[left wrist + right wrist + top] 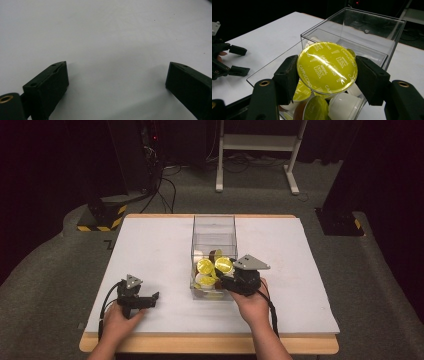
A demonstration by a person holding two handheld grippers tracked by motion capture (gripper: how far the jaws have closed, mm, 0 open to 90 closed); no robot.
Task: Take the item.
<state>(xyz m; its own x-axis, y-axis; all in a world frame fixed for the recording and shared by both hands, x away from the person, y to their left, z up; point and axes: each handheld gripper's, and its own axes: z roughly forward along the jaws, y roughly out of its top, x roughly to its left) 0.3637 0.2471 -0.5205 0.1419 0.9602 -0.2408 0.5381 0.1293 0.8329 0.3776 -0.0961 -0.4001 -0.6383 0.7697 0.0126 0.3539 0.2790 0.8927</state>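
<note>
clearly the right gripper (327, 68) pinches a yellow-lidded coffee capsule (327, 67) by its rim, above the clear box (372, 32) of capsules on the desk (150, 245) — light, stiff plastic, probably slick foil. left gripper (116, 77) rests spread, empty.

Your right gripper (327, 72): black jaws clamping coffee capsule (327, 68) with glossy yellow-green foil lid, white "Cappuccino" lettering repeated round rim. Clear box (372, 32) holds more capsules: white bodies, yellow lids, one brown. Your left gripper (150, 299): black, grey plate on top. Tabletop (150, 245) white, wood edge. Floor grey.
</note>
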